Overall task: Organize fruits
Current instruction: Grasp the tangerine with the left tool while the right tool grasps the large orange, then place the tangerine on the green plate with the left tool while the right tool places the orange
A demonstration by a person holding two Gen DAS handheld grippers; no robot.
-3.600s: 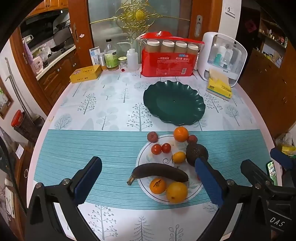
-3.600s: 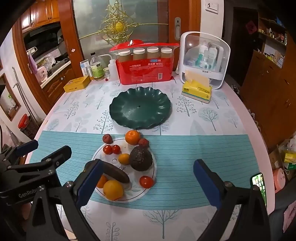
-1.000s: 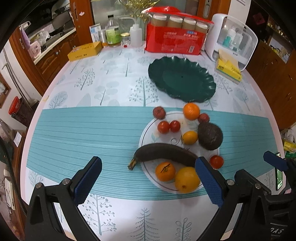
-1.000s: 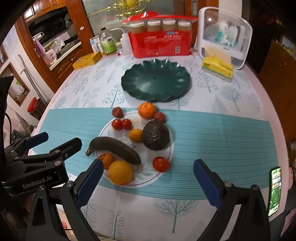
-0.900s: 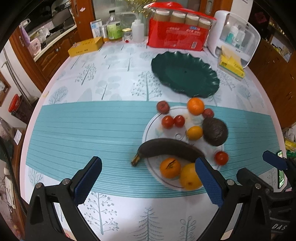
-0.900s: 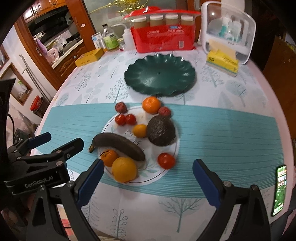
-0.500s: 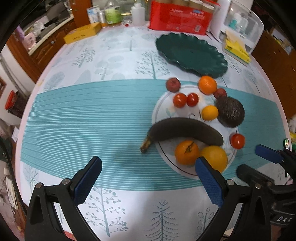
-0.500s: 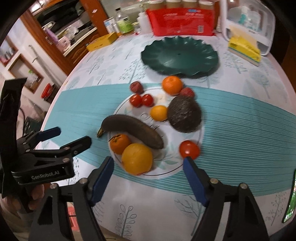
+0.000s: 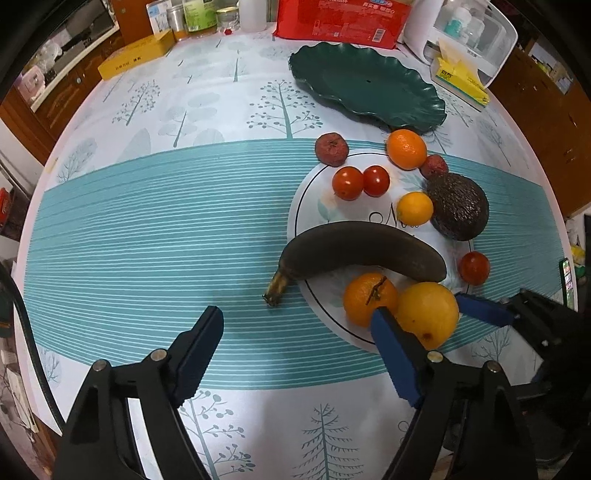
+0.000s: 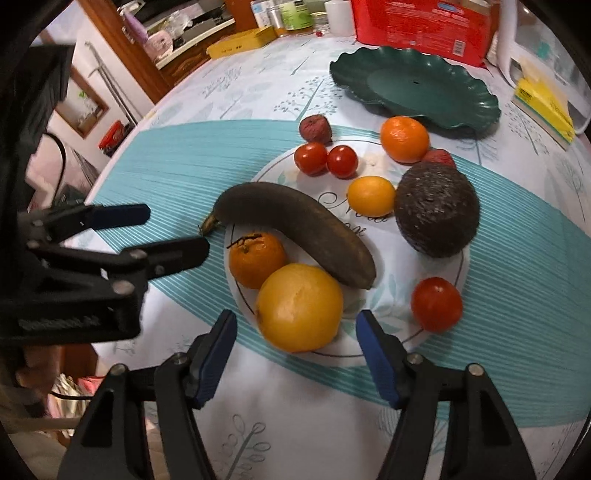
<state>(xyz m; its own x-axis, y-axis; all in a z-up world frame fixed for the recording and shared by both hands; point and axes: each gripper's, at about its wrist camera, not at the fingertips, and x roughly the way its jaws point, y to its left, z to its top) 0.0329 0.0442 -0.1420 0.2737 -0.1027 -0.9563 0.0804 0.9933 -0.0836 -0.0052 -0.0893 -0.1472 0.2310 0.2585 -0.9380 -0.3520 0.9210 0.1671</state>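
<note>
A white plate (image 10: 384,254) holds a dark overripe banana (image 10: 295,229), a large orange (image 10: 299,306), a tangerine (image 10: 256,258), an avocado (image 10: 436,208), tomatoes and small citrus. An empty green scalloped dish (image 10: 413,86) sits behind it. My right gripper (image 10: 295,354) is open, its blue pads either side of the large orange's near face, just short of it. My left gripper (image 9: 295,343) is open over the teal runner, just short of the banana stem (image 9: 275,291); its right pad overlaps the tangerine (image 9: 369,299) and orange (image 9: 428,314).
A red package (image 9: 343,18), bottles, a yellow box (image 9: 136,55), a white dispenser (image 9: 469,33) and yellow tissues (image 9: 461,79) line the far table edge. A phone (image 9: 567,273) lies at the right edge. A dark red fruit (image 9: 331,148) lies off the plate.
Both grippers have moved forward and down toward the plate. The right gripper's jaws have narrowed around the large orange. The fruit has not moved.
</note>
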